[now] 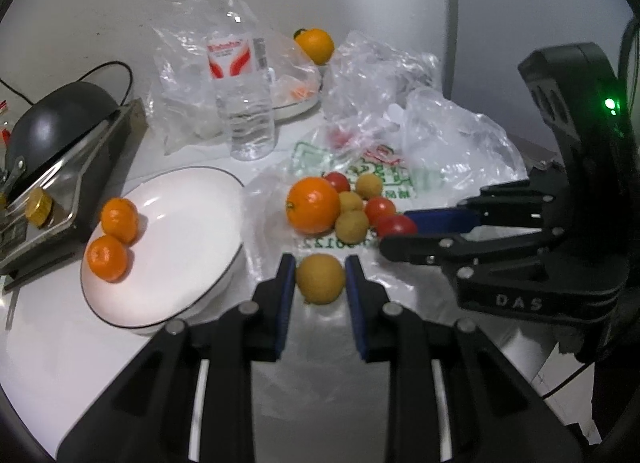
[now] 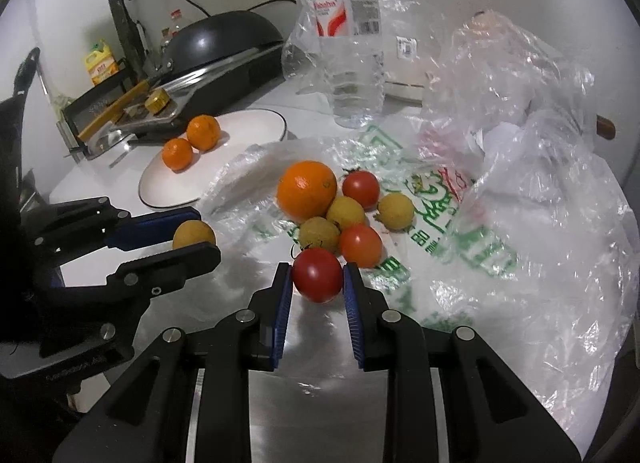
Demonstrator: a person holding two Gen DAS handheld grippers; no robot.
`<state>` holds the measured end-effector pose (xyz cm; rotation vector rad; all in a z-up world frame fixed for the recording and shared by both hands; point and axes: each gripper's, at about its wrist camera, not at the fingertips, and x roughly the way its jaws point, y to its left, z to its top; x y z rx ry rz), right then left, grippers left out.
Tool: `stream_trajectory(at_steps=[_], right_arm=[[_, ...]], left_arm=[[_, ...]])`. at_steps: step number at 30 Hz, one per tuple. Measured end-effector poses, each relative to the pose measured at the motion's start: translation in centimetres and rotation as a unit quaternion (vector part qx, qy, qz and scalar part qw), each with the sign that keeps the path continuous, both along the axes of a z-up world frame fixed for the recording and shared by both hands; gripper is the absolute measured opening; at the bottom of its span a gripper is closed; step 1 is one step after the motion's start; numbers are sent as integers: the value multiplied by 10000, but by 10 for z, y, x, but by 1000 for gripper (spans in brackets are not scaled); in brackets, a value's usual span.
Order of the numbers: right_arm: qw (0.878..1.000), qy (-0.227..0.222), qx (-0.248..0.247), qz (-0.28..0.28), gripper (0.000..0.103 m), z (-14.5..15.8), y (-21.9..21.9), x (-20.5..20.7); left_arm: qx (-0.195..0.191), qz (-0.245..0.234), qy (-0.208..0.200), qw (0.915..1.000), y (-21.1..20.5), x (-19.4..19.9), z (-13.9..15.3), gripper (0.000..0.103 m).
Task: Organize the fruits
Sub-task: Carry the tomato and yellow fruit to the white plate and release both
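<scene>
While left gripper (image 1: 320,277) clamps one longan (image 1: 320,279), right gripper (image 2: 317,283) clamps one tomato (image 2: 317,275), two mandarins (image 1: 114,237) on plate (image 1: 180,247), three longans (image 2: 346,213) loose, two tomatoes (image 2: 361,189) loose

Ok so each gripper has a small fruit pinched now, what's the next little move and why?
Probably carry the left gripper with its tan fruit over to the white plate, which holds only two oranges with bare room beside them. The right gripper is shut on a red tomato and can follow.
</scene>
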<state>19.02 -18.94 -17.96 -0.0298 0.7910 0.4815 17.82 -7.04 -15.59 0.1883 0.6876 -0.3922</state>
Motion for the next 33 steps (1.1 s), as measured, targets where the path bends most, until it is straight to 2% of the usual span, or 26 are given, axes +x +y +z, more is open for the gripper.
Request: stream_trajectory(at_steps=[16,33], right_arm=[[9990,-269,-98,340,28,27,41,1],[9967,-355,-255,687,28,38,103,22]], left_arm=[[-46,669,-421,9969,60,-4,14,26],[-171,1150,-312,9927,117,22,-2,26]])
